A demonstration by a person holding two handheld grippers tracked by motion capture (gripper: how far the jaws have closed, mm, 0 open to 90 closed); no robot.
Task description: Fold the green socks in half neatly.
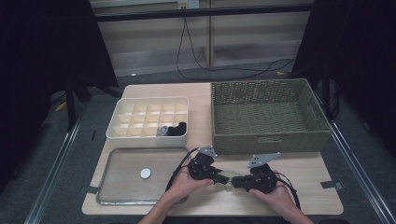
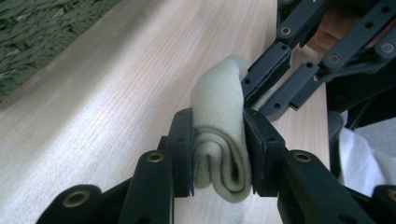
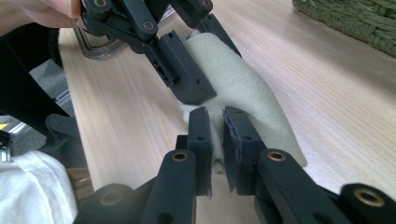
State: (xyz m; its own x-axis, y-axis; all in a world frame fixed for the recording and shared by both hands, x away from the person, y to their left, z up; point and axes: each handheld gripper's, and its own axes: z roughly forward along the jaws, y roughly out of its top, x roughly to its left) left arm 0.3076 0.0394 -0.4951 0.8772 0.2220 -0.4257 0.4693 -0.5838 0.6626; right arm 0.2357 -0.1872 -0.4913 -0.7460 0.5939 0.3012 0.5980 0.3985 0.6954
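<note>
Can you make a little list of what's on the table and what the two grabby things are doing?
table: light wood
held thing: folded cream cloth, just above the table
left hand-held gripper: shut on one end of the cloth
right hand-held gripper: shut on the other end of the cloth
basket: green woven, far right, nothing visible inside
divider box: white, many small cells, far left
dark items: in the box's near right cells
tray: metal-rimmed, near left
white disc: lying on the tray

Left gripper (image 2: 218, 149) clamps folded cream cloth (image 2: 219, 107) above wooden table (image 2: 116, 93); right gripper (image 2: 275, 88) grips cloth's far end.
</note>
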